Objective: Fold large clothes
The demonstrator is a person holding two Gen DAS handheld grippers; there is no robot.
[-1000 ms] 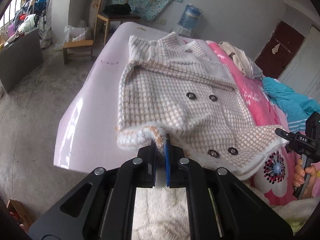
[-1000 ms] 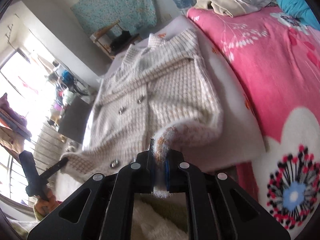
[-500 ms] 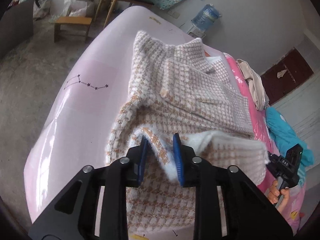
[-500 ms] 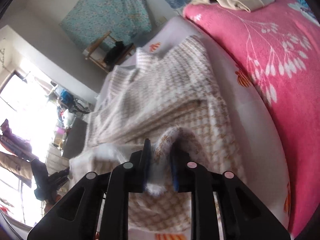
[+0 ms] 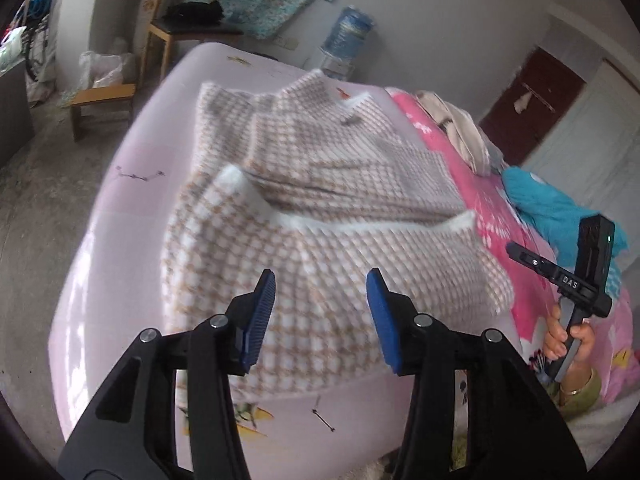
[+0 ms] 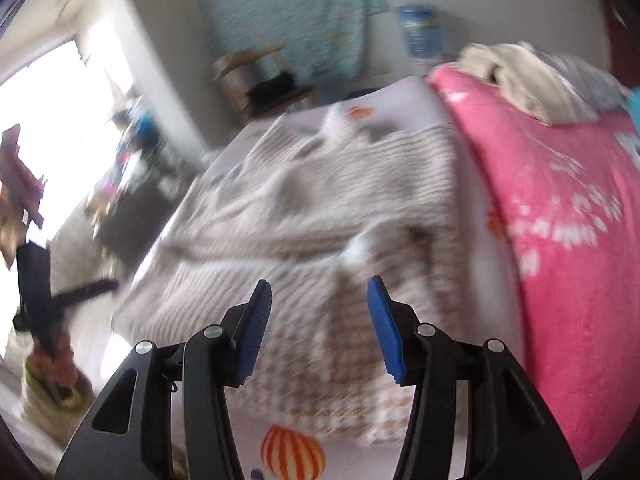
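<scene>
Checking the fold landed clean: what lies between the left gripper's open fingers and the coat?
Nothing. In the left wrist view, the left gripper hangs open just above the folded coat, empty.

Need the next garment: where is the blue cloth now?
In the left wrist view, the blue cloth lies far right on the pink blanket, beyond the checked coat.

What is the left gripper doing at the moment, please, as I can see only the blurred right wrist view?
Observer: The left gripper is open, with nothing between its pads, above the near part of the checked coat.
Operator: Thank you. How does the coat lie on that side?
Observer: Its lower part is folded up over the body; a white fluffy edge runs across the middle.
Operator: What else is over there?
Observer: A low wooden stool stands on the floor beside the bed.
</scene>
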